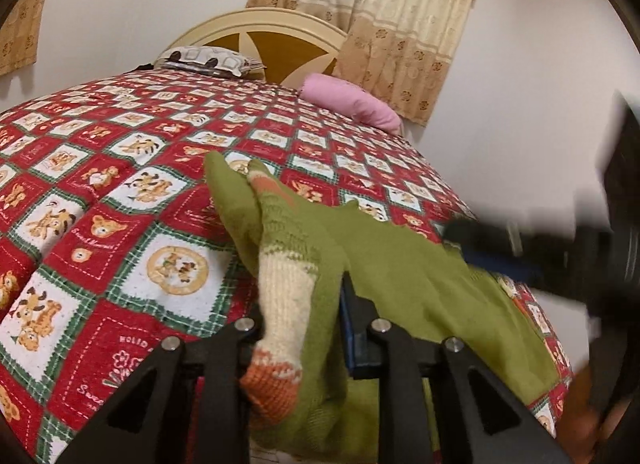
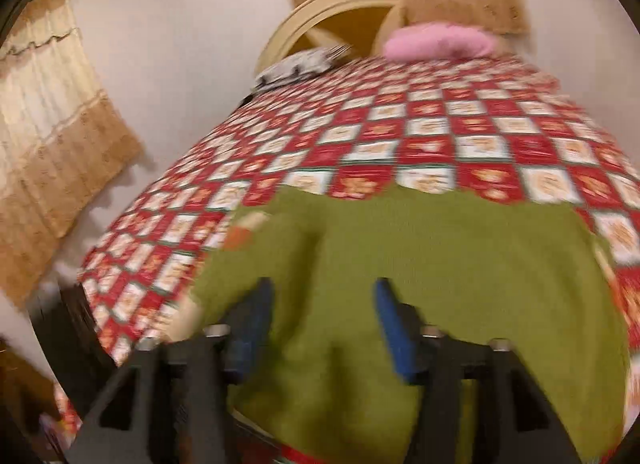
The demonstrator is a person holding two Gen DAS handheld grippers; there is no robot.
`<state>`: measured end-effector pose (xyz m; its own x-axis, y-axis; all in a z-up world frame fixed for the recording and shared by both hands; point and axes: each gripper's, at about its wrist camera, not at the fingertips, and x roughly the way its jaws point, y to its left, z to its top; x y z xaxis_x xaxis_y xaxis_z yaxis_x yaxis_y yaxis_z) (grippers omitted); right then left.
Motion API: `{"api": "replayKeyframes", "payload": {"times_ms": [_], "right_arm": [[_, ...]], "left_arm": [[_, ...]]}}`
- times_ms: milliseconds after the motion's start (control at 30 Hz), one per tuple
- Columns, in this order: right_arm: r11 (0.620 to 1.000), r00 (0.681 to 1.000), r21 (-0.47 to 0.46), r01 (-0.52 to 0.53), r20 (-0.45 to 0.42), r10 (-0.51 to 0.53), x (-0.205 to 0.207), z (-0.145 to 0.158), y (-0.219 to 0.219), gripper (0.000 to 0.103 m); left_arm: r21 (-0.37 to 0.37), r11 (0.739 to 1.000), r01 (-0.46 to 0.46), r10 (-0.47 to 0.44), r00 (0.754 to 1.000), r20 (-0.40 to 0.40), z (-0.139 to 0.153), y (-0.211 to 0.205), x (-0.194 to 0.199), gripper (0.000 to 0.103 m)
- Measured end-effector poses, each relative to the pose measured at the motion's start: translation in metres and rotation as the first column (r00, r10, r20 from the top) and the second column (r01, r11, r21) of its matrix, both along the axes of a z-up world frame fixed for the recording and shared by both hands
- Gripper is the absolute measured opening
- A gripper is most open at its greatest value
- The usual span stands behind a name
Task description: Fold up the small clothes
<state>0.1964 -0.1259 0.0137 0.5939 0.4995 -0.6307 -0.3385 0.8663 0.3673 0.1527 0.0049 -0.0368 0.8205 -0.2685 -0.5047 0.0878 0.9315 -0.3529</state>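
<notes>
At lower centre of the left wrist view, the left tool is clamped on the green sweater's cream-and-orange sleeve, while the right tool (blurred) stands apart above the sweater on the bed.

From my seat, the right wrist view is smeared throughout; the prints on the bedspread are unreadable there. In the left wrist view, the right gripper is a dark streak at the frame's edge, so I cannot make out its jaws there. The left gripper has its left finger buried behind the green sweater sleeve. The sweater's lower hem runs off the bottom of both pictures. The headboard is partly covered by pillows.
</notes>
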Motion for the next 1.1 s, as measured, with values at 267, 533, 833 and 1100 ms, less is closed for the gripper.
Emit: {"api": "replayKeyframes", "payload": {"times_ms": [267, 533, 833, 1100], "right_arm": [[0.933, 0.939, -0.152, -0.326, -0.169, 0.300, 0.075, -0.018, 0.100, 0.070], [0.777, 0.869, -0.388, -0.495, -0.236, 0.435, 0.086, -0.051, 0.151, 0.070], [0.923, 0.945, -0.208, -0.323, -0.134, 0.300, 0.084, -0.037, 0.081, 0.020], [0.987, 0.986, 0.007, -0.158, -0.052, 0.158, 0.068, 0.007, -0.031, 0.013]], "left_arm": [[-0.015, 1.000, 0.005, -0.005, 1.000, 0.017, -0.002, 0.000, -0.002, 0.023], [-0.009, 1.000, 0.014, -0.014, 1.000, 0.011, -0.004, -0.004, -0.001, 0.022], [0.000, 0.996, 0.091, -0.091, 0.996, 0.020, 0.005, -0.015, -0.004, 0.023], [0.191, 0.947, 0.258, -0.281, 0.954, 0.108, 0.048, -0.091, -0.021, 0.022]]}}
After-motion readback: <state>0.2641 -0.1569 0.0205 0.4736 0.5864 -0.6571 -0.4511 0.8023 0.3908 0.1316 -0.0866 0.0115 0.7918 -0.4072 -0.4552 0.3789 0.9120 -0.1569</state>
